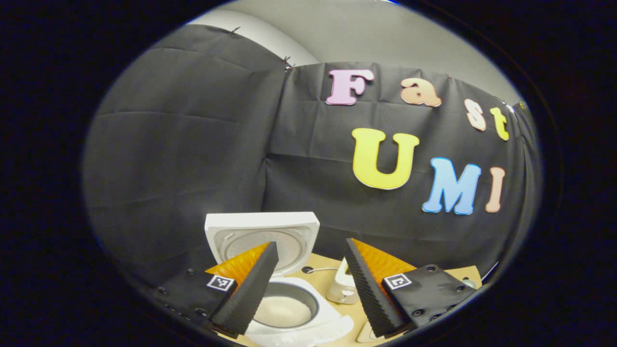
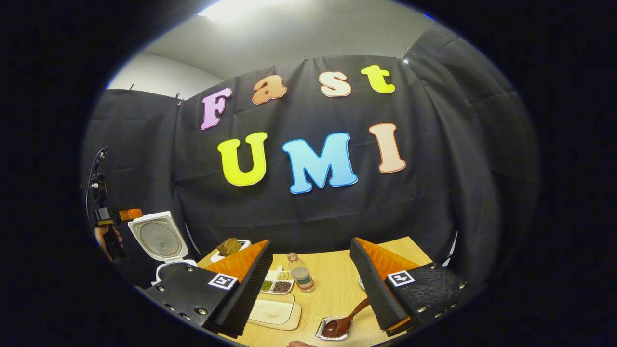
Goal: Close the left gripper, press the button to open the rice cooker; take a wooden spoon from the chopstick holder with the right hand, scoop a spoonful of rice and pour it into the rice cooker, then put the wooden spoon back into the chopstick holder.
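Your left claw [image 1: 311, 284] hung spread apart over the open rice cooker [image 1: 284, 308], while your right claw [image 2: 311, 289] gaped empty above the surface [image 2: 332, 284], beside the wooden spoon [image 2: 344, 320].

On the wooden desk [image 2: 332, 289] stand a small clear bottle [image 2: 301, 273], a divided dish of beans [image 2: 277, 283], a pale cutting board [image 2: 274, 311] and a foil tray [image 2: 332, 328].
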`<state>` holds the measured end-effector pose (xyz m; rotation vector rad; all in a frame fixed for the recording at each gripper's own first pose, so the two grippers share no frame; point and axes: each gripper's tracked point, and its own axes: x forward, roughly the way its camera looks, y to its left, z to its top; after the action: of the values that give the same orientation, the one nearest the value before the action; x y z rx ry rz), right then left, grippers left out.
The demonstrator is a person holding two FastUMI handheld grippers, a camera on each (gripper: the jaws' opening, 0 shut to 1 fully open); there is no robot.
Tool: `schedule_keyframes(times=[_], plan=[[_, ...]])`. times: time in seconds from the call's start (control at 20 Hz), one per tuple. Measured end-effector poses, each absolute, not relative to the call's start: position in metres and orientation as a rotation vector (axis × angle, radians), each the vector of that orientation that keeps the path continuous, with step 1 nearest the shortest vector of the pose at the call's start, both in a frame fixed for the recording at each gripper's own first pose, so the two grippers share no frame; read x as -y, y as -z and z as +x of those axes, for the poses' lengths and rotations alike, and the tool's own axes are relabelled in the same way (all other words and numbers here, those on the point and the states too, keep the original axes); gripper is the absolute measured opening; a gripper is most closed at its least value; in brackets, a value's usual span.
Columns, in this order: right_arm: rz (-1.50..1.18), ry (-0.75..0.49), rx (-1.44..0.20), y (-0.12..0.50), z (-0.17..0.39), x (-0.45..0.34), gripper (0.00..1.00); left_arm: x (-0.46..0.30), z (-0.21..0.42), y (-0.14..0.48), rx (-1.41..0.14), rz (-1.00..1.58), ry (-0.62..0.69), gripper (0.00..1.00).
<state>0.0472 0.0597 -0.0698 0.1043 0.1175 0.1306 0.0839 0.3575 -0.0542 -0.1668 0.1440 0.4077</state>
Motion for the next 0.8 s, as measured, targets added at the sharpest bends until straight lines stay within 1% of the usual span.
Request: schedule_keyframes(times=[0.1,0.2,0.3,0.55,0.8], plan=[[0.109,-0.117,-0.127,0.074,0.051,-0.056,0.97,-0.383,0.101,0.054,-0.129,-0.199,-0.467,0.97],[0.106,-0.106,-0.143,0.079,0.056,-0.053,0.97,-0.419,0.117,0.053,-0.124,-0.183,-0.571,0.97],[0.102,-0.098,-0.157,0.084,0.061,-0.050,0.97,-0.445,0.131,0.052,-0.131,-0.169,-0.632,0.97],[0.107,-0.058,-0.181,0.092,0.075,-0.040,0.97,-0.488,0.166,0.057,-0.168,-0.199,-0.682,0.96],[0.114,-0.037,-0.194,0.094,0.086,-0.035,0.97,-0.506,0.186,0.075,-0.209,-0.170,-0.705,0.97]])
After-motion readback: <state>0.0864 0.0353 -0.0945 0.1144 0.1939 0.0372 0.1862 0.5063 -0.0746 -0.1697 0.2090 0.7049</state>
